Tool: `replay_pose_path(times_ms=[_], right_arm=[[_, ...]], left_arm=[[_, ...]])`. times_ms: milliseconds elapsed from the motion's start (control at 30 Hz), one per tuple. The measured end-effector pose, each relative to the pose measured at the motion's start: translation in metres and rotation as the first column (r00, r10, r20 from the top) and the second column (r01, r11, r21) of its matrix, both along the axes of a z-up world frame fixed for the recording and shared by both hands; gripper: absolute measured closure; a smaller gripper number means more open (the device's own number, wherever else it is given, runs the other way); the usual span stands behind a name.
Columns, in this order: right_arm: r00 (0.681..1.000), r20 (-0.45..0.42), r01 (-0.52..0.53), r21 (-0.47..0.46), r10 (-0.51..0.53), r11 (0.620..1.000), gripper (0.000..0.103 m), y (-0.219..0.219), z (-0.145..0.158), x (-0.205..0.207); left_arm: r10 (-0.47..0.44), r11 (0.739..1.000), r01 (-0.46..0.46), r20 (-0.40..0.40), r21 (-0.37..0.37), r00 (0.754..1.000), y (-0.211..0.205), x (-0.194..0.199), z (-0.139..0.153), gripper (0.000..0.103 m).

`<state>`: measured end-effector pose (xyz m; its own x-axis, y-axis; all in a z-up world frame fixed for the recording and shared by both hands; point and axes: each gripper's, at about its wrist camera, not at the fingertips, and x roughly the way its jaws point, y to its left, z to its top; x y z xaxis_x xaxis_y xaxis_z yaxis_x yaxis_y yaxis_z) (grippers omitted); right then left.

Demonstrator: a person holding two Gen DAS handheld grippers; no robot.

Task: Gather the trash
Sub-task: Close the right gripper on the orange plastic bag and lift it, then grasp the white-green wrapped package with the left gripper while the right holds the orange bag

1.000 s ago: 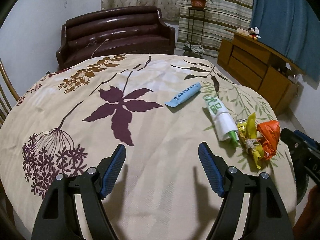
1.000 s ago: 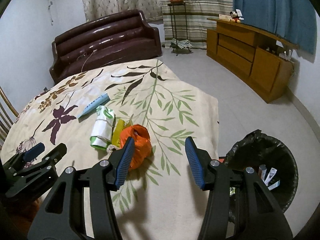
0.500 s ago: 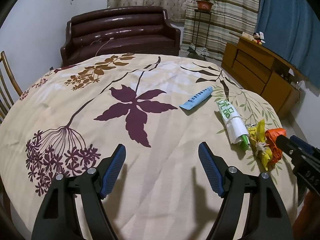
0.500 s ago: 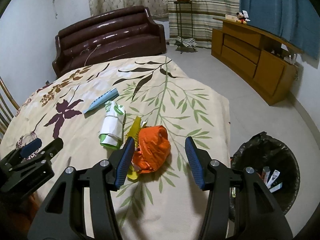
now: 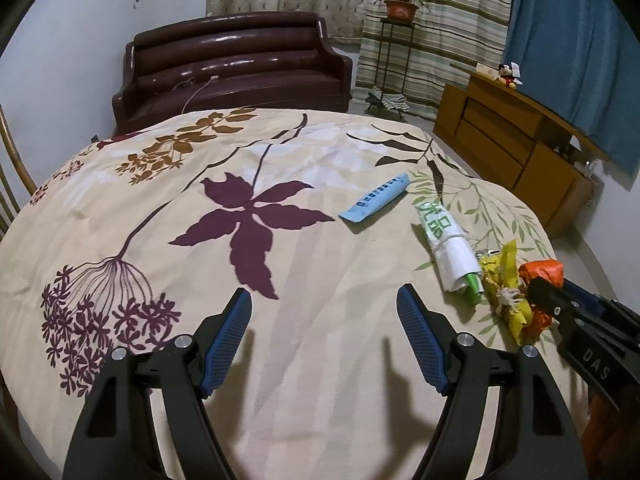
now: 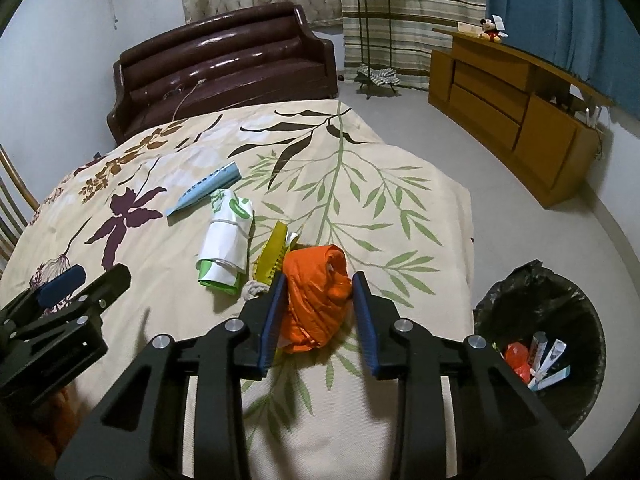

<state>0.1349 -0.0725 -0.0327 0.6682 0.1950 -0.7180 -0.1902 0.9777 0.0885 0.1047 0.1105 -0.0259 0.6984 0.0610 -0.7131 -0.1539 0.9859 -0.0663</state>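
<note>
A crumpled orange plastic bag [image 6: 316, 292] lies on the floral tablecloth [image 6: 360, 208] near its right edge; it also shows in the left wrist view [image 5: 542, 270]. My right gripper [image 6: 318, 280] is around it, jaws closing in, both pads at its sides. Beside it lie a yellow wrapper [image 6: 274, 254], a white-and-green rolled packet [image 6: 226, 240] and a blue wrapper [image 6: 204, 192]. My left gripper [image 5: 324, 300] is open and empty above the cloth, left of the trash.
A bin with a black liner [image 6: 540, 340] stands on the floor right of the table, with several wrappers inside. A brown sofa [image 6: 224, 60] stands behind, a wooden cabinet [image 6: 512, 108] at right, a chair [image 5: 12, 176] at left.
My right gripper has moved forward and down over the orange bag and its jaws have narrowed around it. My left gripper has shifted slightly and stays open.
</note>
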Motion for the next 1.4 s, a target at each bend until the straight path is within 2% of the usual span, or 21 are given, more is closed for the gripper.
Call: replay_pose_path(times_ms=[300, 633, 867, 900, 1100, 1167, 1400], right_arm=[[0.999, 0.034, 0.029, 0.014, -0.029, 0.999, 0.071, -0.016, 0.011, 0.003], [0.997, 0.037, 0.062, 0.032, -0.064, 0.998, 0.071, -0.037, 0.009, 0.016], [0.997, 0.032, 0.069, 0.045, -0.07, 0.997, 0.071, -0.045, 0.006, 0.022], [0.997, 0.03, 0.07, 0.047, -0.071, 0.996, 0.071, -0.046, 0.005, 0.023], [0.997, 0.026, 0.067, 0.053, -0.069, 0.996, 0.071, -0.048, 0.003, 0.026], [0.997, 0.026, 0.067, 0.055, -0.069, 0.996, 0.071, -0.049, 0.002, 0.026], [0.997, 0.026, 0.067, 0.055, -0.069, 0.996, 0.071, -0.049, 0.003, 0.025]], left_arm=[[-0.046, 0.999, 0.046, 0.005, -0.009, 0.999, -0.02, 0.013, 0.005, 0.03], [-0.1, 0.995, 0.1, 0.013, -0.015, 0.995, -0.05, 0.036, 0.011, 0.03], [-0.132, 0.991, 0.132, -0.039, -0.006, 0.99, -0.065, 0.062, -0.002, 0.03], [-0.133, 0.991, 0.133, -0.049, -0.004, 0.99, -0.066, 0.064, -0.004, 0.032], [-0.166, 0.986, 0.165, -0.094, -0.018, 0.982, -0.07, 0.067, -0.014, 0.056], [-0.186, 0.982, 0.184, -0.095, -0.036, 0.978, -0.07, 0.066, -0.015, 0.074], [-0.193, 0.981, 0.191, -0.079, -0.039, 0.978, -0.068, 0.055, -0.013, 0.074]])
